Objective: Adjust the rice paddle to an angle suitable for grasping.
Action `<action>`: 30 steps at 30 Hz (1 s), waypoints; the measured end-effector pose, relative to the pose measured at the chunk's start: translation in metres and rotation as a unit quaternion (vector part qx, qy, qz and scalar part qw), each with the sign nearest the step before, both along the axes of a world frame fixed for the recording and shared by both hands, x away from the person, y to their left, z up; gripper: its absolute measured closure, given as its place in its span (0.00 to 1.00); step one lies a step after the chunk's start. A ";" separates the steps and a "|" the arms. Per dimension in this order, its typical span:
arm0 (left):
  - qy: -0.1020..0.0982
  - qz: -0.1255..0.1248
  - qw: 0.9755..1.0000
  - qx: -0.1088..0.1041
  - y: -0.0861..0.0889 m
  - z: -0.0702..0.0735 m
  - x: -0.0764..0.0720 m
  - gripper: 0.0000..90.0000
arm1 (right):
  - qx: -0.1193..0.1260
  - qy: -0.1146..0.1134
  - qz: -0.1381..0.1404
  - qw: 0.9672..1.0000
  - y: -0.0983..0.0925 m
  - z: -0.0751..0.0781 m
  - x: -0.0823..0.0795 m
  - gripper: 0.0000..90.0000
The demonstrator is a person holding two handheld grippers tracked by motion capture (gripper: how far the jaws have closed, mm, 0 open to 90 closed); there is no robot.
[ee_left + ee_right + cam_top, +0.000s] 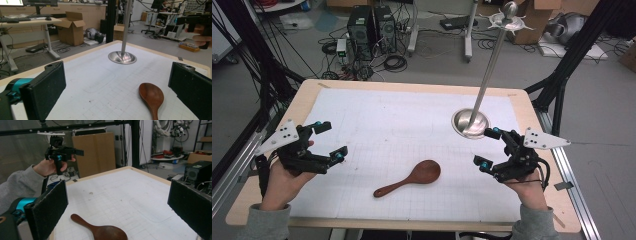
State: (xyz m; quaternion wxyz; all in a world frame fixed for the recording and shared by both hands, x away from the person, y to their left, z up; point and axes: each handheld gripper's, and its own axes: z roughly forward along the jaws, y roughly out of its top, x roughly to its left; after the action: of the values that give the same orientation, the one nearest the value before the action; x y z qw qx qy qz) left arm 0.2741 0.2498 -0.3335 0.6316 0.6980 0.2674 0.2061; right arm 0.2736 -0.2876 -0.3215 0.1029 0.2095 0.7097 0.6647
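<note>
A glossy reddish-brown wooden spoon [412, 177] lies between the black, teal-accented left gripper [328, 141] and right gripper [488, 148], on a white mat with a faint grey grid [387, 120]. Beyond the right gripper stands a shiny silver metal stand [470, 122].

A robotics lab is indicated by computer towers [372, 30] and tangled cables [394, 62] on the floor, cardboard boxes [72, 27], desks [27, 22] and black rig frames [136, 143].
</note>
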 end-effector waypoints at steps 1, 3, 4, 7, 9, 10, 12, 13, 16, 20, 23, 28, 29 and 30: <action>0.001 0.000 1.000 0.001 0.000 -0.001 0.000 0.02 | -0.004 -0.004 0.002 1.000 0.002 0.000 0.001 0.02; 0.002 0.003 1.000 0.002 0.001 -0.001 0.000 0.02 | -0.012 -0.006 0.005 1.000 0.006 0.000 0.001 0.02; 0.002 0.003 1.000 0.002 0.001 -0.001 0.000 0.02 | -0.017 -0.007 0.007 1.000 0.008 0.000 0.002 0.02; -0.002 0.005 1.000 0.002 0.002 -0.001 -0.001 0.02 | -0.022 -0.003 0.014 1.000 0.013 -0.001 0.002 0.02; -0.002 0.004 1.000 0.001 0.002 -0.001 -0.002 0.02 | -0.023 0.009 0.036 0.999 0.019 -0.003 0.004 0.06; -0.002 0.004 1.000 0.005 0.002 -0.002 -0.002 0.02 | -0.026 0.011 0.039 0.999 0.021 -0.004 0.005 0.06; 0.001 0.006 1.000 0.010 0.002 -0.004 -0.002 0.02 | -0.031 0.016 0.044 0.998 0.026 -0.005 0.007 0.08; 0.002 0.007 1.000 0.012 0.002 -0.004 -0.002 0.02 | -0.032 0.016 0.046 0.998 0.027 -0.006 0.009 0.11; 0.004 0.008 1.000 0.013 0.004 -0.006 -0.002 0.02 | -0.043 0.016 0.052 0.998 0.033 -0.007 0.012 0.20; 0.006 0.009 1.000 0.010 0.005 -0.007 -0.002 0.02 | -0.058 0.018 0.049 0.997 0.039 -0.010 0.014 0.27; 0.010 0.007 1.000 0.013 0.004 -0.008 -0.001 0.02 | -0.065 0.017 0.055 0.996 0.045 -0.011 0.014 0.34; 0.014 0.009 1.000 0.017 0.004 -0.010 -0.001 0.02 | -0.090 0.020 0.057 0.994 0.056 -0.015 0.016 0.45; 0.014 0.010 1.000 0.018 0.005 -0.010 -0.001 0.02 | -0.096 0.019 0.058 0.993 0.059 -0.016 0.016 0.48; 0.015 0.010 1.000 0.020 0.005 -0.010 -0.001 0.02 | -0.101 0.017 0.062 0.993 0.061 -0.018 0.016 0.52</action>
State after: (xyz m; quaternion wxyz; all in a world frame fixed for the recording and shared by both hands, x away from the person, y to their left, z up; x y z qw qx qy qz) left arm 0.2735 0.2551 -0.3437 0.6115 0.7104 0.2800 0.2074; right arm 0.2901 -0.2268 -0.3391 0.0704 0.1646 0.7864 0.5912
